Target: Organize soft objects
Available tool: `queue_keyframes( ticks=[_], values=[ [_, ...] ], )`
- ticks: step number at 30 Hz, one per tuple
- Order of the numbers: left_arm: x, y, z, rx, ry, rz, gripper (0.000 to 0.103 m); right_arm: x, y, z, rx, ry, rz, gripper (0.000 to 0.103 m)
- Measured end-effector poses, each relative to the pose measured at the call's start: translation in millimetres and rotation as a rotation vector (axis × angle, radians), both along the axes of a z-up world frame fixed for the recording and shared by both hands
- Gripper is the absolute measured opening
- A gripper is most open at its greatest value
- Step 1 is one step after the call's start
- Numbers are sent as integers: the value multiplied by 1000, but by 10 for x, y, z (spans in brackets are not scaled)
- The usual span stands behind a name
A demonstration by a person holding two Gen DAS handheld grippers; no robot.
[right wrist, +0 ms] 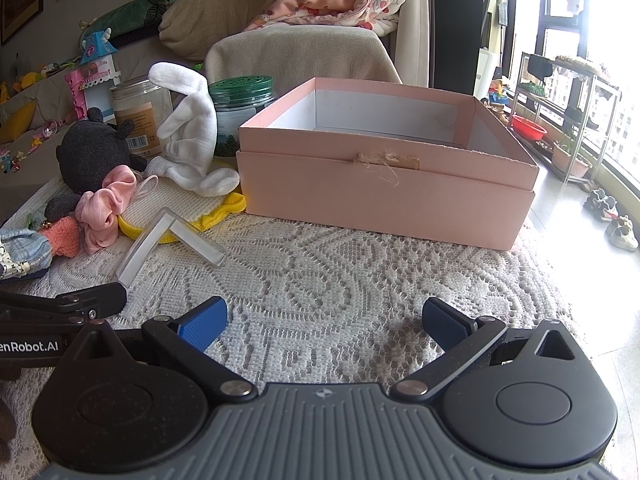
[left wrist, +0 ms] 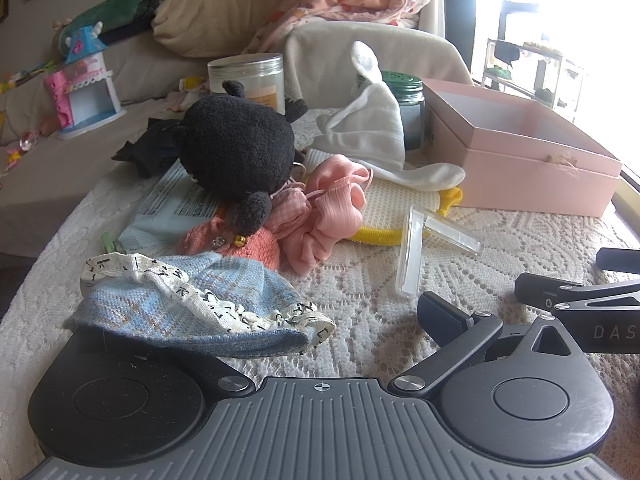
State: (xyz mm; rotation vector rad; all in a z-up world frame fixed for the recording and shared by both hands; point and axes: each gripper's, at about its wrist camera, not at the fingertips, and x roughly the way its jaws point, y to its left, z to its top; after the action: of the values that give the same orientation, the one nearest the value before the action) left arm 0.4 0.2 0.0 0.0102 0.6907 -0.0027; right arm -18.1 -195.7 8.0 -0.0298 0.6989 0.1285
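1. One plush doll (left wrist: 236, 160) with a black head lies on the lace-covered counter (right wrist: 320, 272); its blue skirt (left wrist: 180, 304) drapes over the left hand-held gripper's (left wrist: 280, 320) left finger.
2. One pink scrunchie (left wrist: 324, 216) touches the doll, and one white glove (right wrist: 188, 128) stands just behind it, leaning on the jars.
3. One yellow-edged cloth (right wrist: 224, 208) lies under the glove and scrunchie, with one clear plastic corner piece (right wrist: 168, 244) in front of it.
4. One pink box (right wrist: 384, 168), lidless, stands to the right; nothing shows inside it.
5. Two jars stand behind the glove: a clear jar (right wrist: 138, 116) and a green-lidded jar (right wrist: 240, 112).
6. The left hand-held gripper's jaws are spread apart, its left finger hidden under the skirt.
7. The right hand-held gripper (right wrist: 324, 322) is wide open over bare lace, holding nothing.
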Motion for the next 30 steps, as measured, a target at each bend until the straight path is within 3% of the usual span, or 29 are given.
queue_keyframes(
  ticks=[24,30],
  values=[
    [-22,4,9,0,-1,-5,103,-4,-4,3,0,0,0,103],
    [-78,121,63,-51,18,-39,103,26,7,24,-3,26,29,103]
  ],
)
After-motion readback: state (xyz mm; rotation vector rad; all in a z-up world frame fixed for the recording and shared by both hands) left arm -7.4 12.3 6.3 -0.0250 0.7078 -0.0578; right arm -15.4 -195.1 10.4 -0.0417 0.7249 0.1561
